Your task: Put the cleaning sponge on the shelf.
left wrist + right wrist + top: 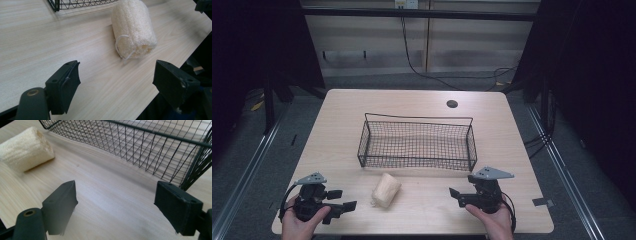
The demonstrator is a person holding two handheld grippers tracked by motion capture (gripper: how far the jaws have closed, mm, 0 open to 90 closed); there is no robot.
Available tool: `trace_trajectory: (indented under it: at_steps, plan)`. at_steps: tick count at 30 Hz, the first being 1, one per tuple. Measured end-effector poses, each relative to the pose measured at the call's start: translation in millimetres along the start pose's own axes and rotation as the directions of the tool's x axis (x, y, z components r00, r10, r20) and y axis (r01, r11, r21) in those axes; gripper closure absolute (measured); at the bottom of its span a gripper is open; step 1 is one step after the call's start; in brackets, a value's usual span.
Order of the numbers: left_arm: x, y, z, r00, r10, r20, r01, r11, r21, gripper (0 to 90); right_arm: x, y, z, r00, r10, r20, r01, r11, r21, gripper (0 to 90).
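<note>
A pale loofah sponge roll [386,190] lies on the wooden table just in front of a black wire basket [417,142]. The basket holds nothing. My left gripper [343,200] rests near the table's front left, held by a hand, open and pointing right at the loofah [133,27], which lies a short way beyond its jaws. My right gripper [455,196] sits at the front right, open, pointing left. In its view the loofah [23,148] is far left and the basket [155,145] stretches across the top. Both grippers [116,82] [115,205] hold nothing.
A round cable hole [452,104] sits near the table's far edge. The table's front edge runs close under both hands. Cables [452,77] trail on the floor behind the table. Dark curtains stand at both sides.
</note>
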State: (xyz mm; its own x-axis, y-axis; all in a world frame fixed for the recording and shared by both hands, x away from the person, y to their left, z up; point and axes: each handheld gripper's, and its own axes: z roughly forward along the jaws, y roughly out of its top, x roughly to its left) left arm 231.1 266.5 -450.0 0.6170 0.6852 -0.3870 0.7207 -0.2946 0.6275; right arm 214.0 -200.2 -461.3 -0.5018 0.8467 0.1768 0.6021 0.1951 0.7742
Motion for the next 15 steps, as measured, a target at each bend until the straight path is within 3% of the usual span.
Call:
trace_trajectory:
  at_steps: [5,9,10,15]
  plan:
    - [2.6,-0.4,-0.4,0.9999,-0.013,0.002,0.013,0.9999,0.008,20.9,-0.1,-2.0,-4.3,0.9999,-0.011,-0.008,0.01,1.0,-0.029,24.1]
    - [3.0,-0.1,-2.5,0.9999,-0.013,-0.004,0.013,0.9999,-0.008,20.9,2.7,-1.7,-5.4,0.9998,-0.015,-0.01,0.014,0.999,-0.043,23.7]
    - [0.5,0.1,-5.0,0.9998,-0.018,-0.001,0.018,0.9993,-0.032,21.5,4.4,-1.0,-5.7,0.9997,-0.012,-0.02,0.011,0.999,-0.047,24.8]
    - [-3.1,3.4,-8.2,1.0,-0.009,0.003,0.009,0.9997,-0.024,22.3,9.4,-0.1,-6.3,0.999,-0.018,-0.041,0.016,0.999,-0.048,23.1]
